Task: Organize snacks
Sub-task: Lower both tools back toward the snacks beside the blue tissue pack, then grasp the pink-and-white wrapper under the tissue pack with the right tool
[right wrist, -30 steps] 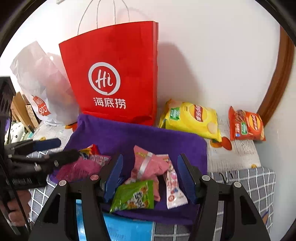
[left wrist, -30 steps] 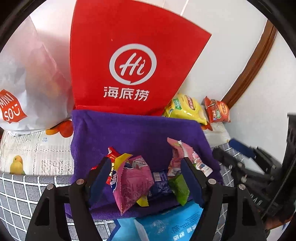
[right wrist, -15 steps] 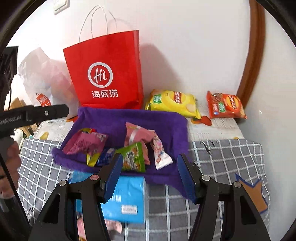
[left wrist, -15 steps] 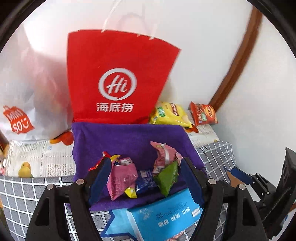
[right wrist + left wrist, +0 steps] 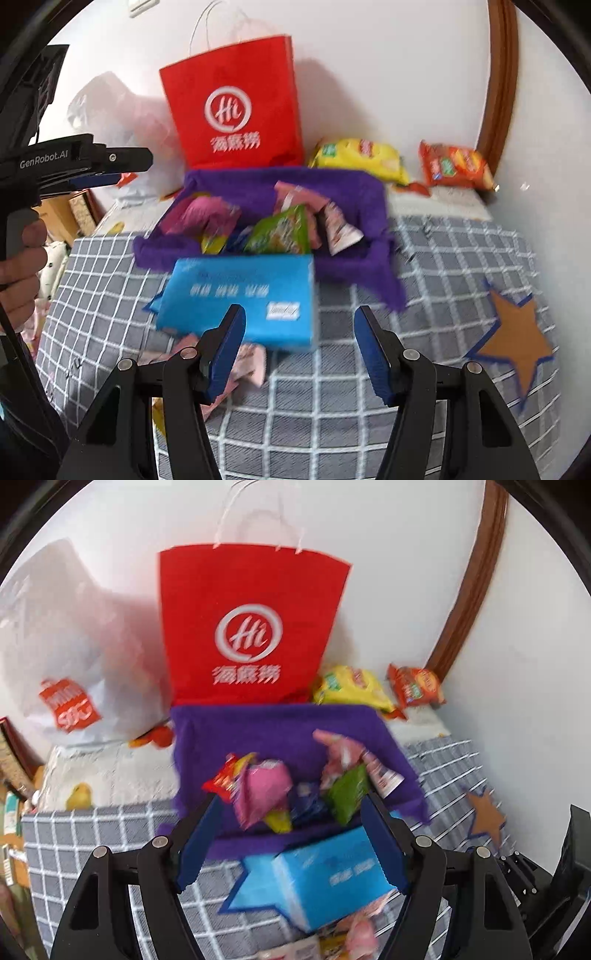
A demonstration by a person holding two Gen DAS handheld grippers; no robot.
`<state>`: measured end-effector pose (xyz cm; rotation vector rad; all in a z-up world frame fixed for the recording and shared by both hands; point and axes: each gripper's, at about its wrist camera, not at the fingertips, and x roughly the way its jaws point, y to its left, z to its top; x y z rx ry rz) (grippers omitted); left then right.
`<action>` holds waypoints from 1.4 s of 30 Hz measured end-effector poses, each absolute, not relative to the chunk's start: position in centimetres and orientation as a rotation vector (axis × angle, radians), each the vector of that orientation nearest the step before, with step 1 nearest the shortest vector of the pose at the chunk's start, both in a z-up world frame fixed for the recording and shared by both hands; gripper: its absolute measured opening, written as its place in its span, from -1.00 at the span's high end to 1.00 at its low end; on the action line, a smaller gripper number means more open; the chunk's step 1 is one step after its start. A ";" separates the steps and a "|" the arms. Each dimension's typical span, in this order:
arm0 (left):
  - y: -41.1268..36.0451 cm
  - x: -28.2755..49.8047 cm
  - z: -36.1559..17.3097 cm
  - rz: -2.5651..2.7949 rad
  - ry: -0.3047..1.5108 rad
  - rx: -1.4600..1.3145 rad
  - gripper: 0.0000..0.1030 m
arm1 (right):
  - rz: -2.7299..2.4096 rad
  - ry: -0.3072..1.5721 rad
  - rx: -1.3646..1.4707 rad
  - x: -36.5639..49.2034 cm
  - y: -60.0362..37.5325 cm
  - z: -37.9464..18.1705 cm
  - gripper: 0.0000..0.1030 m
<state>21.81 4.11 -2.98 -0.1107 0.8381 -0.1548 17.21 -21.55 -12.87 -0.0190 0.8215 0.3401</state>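
- The small snack packets (image 5: pixel 280 225) lie heaped on a purple towel (image 5: pixel 280 731), probably gathered there as a sorting spot; the surface under its grey checked cover (image 5: pixel 443 258) may be a bed.
- A blue box (image 5: pixel 240 295) sits just in front of the towel, with pink packets (image 5: pixel 251 362) beside it.
- The left gripper (image 5: pixel 291 842) and right gripper (image 5: pixel 299 347) both stand open and empty.
- Compared with a second ago, both have drawn back from the pile, so box and cover now show.
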 end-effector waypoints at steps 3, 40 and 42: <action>5.3 20.4 -4.6 -0.123 0.866 -0.116 -0.46 | 0.358 0.852 -0.020 17.0 -20.8 -14.8 -0.18; 9.7 14.8 -17.2 -0.099 0.929 -0.175 -0.46 | 0.511 0.944 0.067 19.0 -15.4 -21.4 -0.36; 9.6 14.9 -17.6 -0.098 0.932 -0.172 -0.46 | 0.503 0.943 0.059 19.0 -14.9 -21.6 -0.39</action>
